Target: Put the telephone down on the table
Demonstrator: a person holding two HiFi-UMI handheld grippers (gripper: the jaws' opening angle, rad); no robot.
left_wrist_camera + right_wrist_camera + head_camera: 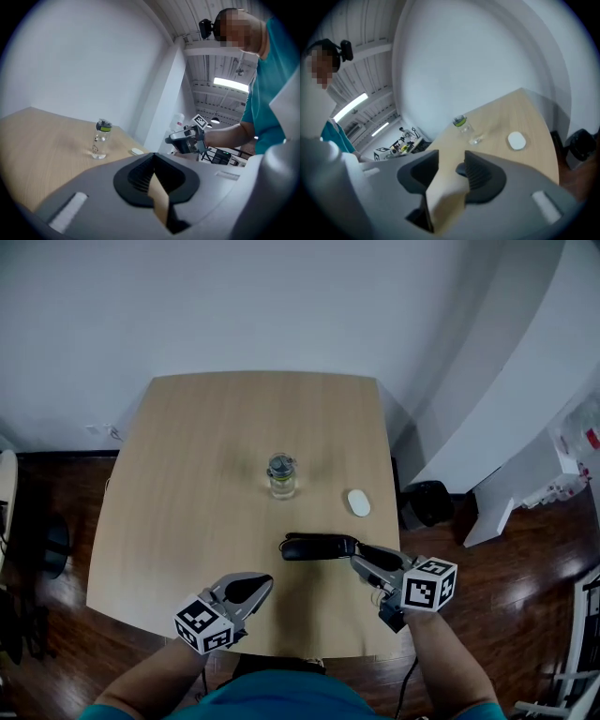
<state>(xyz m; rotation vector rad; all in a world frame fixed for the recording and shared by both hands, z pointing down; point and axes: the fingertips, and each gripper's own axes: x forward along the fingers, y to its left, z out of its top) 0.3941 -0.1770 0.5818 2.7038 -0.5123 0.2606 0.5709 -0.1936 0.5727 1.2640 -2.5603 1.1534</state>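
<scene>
The black telephone handset [317, 547] lies lengthwise on the wooden table [187, 474], near its front edge. My right gripper [362, 555] sits just off the handset's right end, pointing at it. In the right gripper view the jaws [450, 161] stand partly apart with table showing in the gap. Only a dark rounded end of the telephone [461, 169] peeks in low beside the right pad, and the pads do not press on it. My left gripper [251, 588] hovers at the front edge with its tips together [153, 159] and nothing in them. It looks across at the right gripper [187, 139].
A clear water bottle with a green-and-grey cap [281, 474] stands mid-table, also in the left gripper view [100, 139] and the right one [464, 126]. A white mouse [358, 503] lies right of it. A black bin [427, 502] sits on the floor beyond the table's right edge.
</scene>
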